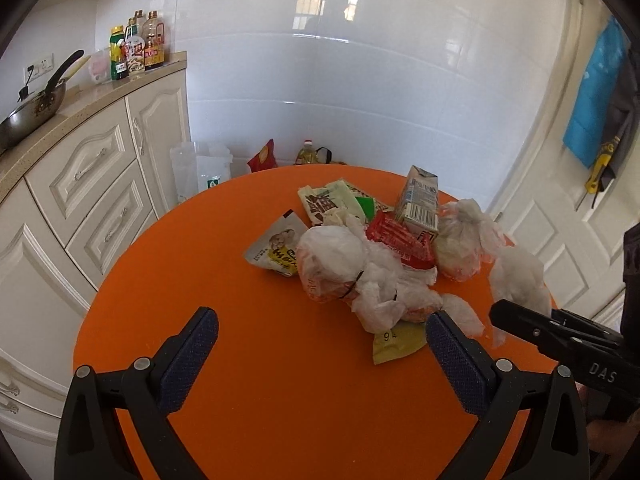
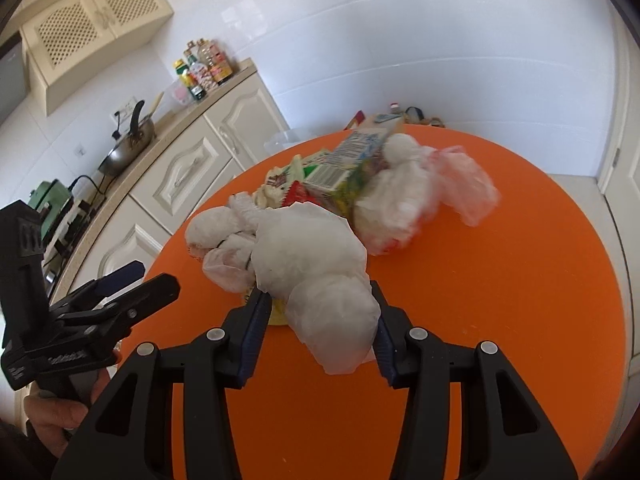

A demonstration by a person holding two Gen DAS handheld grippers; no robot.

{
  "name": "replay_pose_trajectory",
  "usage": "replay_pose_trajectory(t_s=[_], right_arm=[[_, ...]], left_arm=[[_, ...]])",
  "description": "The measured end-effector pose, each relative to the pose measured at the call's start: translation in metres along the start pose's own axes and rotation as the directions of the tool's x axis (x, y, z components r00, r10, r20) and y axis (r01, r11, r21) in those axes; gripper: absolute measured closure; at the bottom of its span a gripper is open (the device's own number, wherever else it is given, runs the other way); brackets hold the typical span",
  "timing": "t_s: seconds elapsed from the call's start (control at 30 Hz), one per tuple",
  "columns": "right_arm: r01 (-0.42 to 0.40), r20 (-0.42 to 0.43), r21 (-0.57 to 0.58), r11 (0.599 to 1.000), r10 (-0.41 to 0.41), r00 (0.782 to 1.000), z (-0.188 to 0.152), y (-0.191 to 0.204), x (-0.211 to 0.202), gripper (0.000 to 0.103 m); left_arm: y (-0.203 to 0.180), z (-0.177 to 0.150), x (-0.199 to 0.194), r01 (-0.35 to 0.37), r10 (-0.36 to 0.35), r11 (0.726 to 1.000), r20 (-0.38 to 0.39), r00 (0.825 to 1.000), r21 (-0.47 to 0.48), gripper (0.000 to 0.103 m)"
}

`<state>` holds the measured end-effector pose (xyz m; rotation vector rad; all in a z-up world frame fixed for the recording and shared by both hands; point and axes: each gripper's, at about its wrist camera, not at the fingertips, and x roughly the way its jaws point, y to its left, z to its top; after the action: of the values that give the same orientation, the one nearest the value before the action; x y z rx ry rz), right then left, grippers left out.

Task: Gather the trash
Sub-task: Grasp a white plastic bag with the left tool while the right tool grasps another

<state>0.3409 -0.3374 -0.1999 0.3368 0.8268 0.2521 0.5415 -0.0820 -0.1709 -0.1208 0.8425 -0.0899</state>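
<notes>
Left gripper point(image 1: 322, 334) low over orange table point(image 1: 240, 360), level, fingers spread wide, nothing between; textured blue pads point(image 1: 192, 356). Trash pile at its 12–1 o'clock: nut packet point(image 1: 276, 246), crinkly white bags point(image 1: 340, 264), red wrapper point(image 1: 400, 240), upright carton point(image 1: 418, 200) with barcode. Right gripper point(image 2: 318, 312) angled down at table, fingers clamped on white wad point(image 2: 320, 276), soft, lumpy, translucent plastic, at near edge of pile. Table round, smooth.

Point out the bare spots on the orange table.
Bare: the round orange table between the open left gripper and the near rim, and its right side. Crowded: the middle, around the upright drink carton and white plastic bags.
</notes>
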Motion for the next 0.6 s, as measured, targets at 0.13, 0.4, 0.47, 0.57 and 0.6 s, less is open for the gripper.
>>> replay_pose_trajectory(t_s=[0.13, 0.4, 0.47, 0.57, 0.6], right_arm=[[0.019, 0.012, 0.019, 1.000, -0.020, 1.000, 0.000, -0.008, -0.011, 0.055], [0.039, 0.019, 0.046, 0.998, -0.040, 0.999, 0.000, -0.022, -0.016, 0.056], [0.039, 0.021, 0.049, 0.998, -0.040, 0.999, -0.001, -0.023, -0.017, 0.056], [0.039, 0.022, 0.049, 0.998, -0.040, 0.999, 0.000, -0.022, -0.018, 0.056], [0.040, 0.024, 0.048, 0.998, -0.041, 0.999, -0.001, -0.021, -0.020, 0.056]], left_arm=[[0.003, 0.008, 0.037, 0.012, -0.013, 1.000, -0.036, 0.999, -0.018, 0.001], [0.006, 0.028, 0.106, 0.146, -0.155, 0.980, -0.060, 0.986, -0.134, 0.050], [0.011, 0.032, 0.112, 0.167, -0.176, 0.974, -0.045, 0.983, -0.153, 0.056], [0.016, 0.036, 0.110, 0.199, -0.203, 0.965, -0.007, 0.979, -0.169, 0.063], [0.015, 0.034, 0.105, 0.199, -0.200, 0.967, 0.008, 0.980, -0.160, 0.065]])
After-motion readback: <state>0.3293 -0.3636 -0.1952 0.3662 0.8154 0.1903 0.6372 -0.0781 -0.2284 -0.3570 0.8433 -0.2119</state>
